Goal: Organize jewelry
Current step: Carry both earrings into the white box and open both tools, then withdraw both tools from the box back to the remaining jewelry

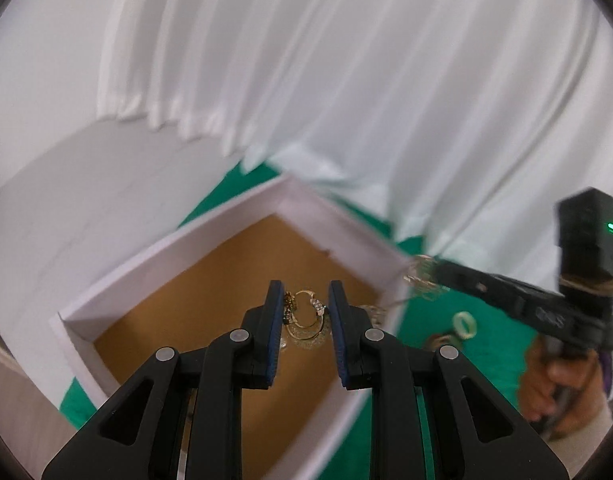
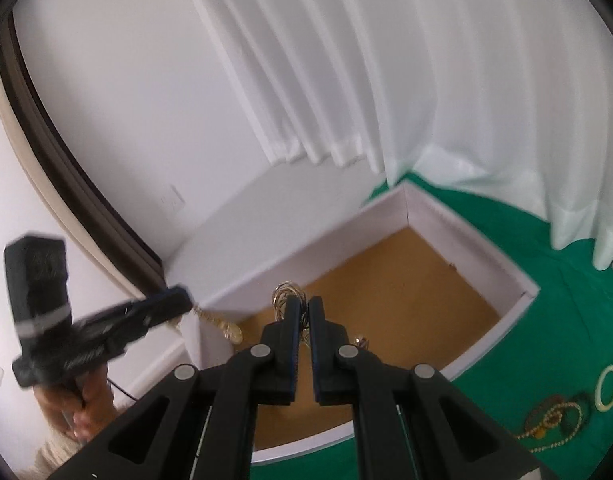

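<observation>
White-walled box (image 2: 446, 216) with a brown floor sits on a green cloth (image 2: 546, 320); both tools are over it. Left gripper (image 1: 304, 300): jaws nearly together, clamped on a gold hoop earring (image 1: 306, 316) with small stones, which hangs between the pads above the box floor. Right gripper (image 2: 302, 312): jaws fully together, pinching a tangle of thin gold wire hoops (image 2: 286, 294) that stick out past the tips over the box's near-left corner; from the left camera the same bundle shows at the box's right wall, blurred. Outside the box, on the cloth beyond its right wall, lie a beaded necklace (image 2: 554, 420) in a loose heap and a pale green ring (image 2: 608, 388) just beside it. Handling, as judged: all of it is light and thin; the hoops are stiff but springy wire that could bend or slip from a flat pinch, so hold across the band, not on the stones or dangling parts. The necklace is limp and will trail, so take it mid-strand or by a bunched part. The ring is rigid and smooth, best taken across its rim. Hard to make out: how many hoops are in the right bundle; a small pale piece by the box's left wall; the box floor under the fingers; motion blur on both opposite tools and the hands holding them.
</observation>
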Demonstrator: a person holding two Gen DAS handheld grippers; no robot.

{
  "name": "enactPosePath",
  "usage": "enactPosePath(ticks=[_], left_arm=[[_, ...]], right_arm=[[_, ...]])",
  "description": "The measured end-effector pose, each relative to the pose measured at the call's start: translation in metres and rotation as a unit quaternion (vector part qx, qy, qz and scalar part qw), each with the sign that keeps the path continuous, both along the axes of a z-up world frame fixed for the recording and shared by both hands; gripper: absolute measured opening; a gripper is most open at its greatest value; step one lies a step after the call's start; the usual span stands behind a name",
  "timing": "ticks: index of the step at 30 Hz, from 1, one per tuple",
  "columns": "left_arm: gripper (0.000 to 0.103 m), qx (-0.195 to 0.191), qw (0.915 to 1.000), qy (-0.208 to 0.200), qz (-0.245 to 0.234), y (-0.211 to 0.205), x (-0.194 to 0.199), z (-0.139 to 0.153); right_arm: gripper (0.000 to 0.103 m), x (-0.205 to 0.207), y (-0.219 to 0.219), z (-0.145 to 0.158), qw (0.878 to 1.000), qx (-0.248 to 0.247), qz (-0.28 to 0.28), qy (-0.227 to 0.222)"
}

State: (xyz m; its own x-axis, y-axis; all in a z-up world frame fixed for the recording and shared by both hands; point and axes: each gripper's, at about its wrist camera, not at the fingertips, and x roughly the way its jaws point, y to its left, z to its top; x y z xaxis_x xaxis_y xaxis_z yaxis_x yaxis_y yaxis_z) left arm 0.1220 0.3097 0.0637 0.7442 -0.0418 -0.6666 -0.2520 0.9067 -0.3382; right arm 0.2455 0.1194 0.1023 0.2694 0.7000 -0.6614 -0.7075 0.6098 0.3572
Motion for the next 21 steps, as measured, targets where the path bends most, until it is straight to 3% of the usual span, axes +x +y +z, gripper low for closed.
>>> enactPosePath(ticks=[5,8,9,10,11,12,13,17,21], left_arm=[[0.021,0.019,0.9954,0.085,0.039,0.019,0.027,-0.08],[0.024,0.047,0.9894,0.127,0.054,0.013,0.03,-0.109],[0.032,0.06,0.9874,0.134,0.059,0.008,0.029,-0.113],[0.053,0.073,0.9859,0.138,0.06,0.003,0.027,-0.115],[0.062,0.085,0.9849,0.138,0.06,-0.004,0.024,-0.115],[0.076,0.097,0.9842,0.134,0.063,-0.009,0.022,-0.112],[0.082,0.116,0.983,0.126,0.068,-0.016,0.018,-0.108],[0.086,0.179,0.977,0.097,0.064,-0.045,0.008,-0.089],[0.087,0.211,0.9727,0.078,0.059,-0.068,0.005,-0.071]], right_arm=[[0.005,0.009,0.028,-0.076,0.997,-0.074,0.009,0.014],[0.008,0.01,0.038,-0.116,0.993,-0.119,0.009,0.02],[0.008,0.009,0.039,-0.127,0.991,-0.13,0.008,0.019],[0.015,0.009,0.038,-0.131,0.991,-0.135,0.006,0.017],[0.024,0.008,0.036,-0.134,0.99,-0.137,0.005,0.016],[0.049,0.007,0.033,-0.135,0.991,-0.136,0.002,0.016],[0.06,0.005,0.029,-0.134,0.991,-0.133,-0.002,0.014],[0.06,0.0,0.007,-0.121,0.993,-0.117,-0.017,-0.004],[0.06,-0.007,-0.024,-0.107,0.993,-0.104,-0.041,-0.031]])
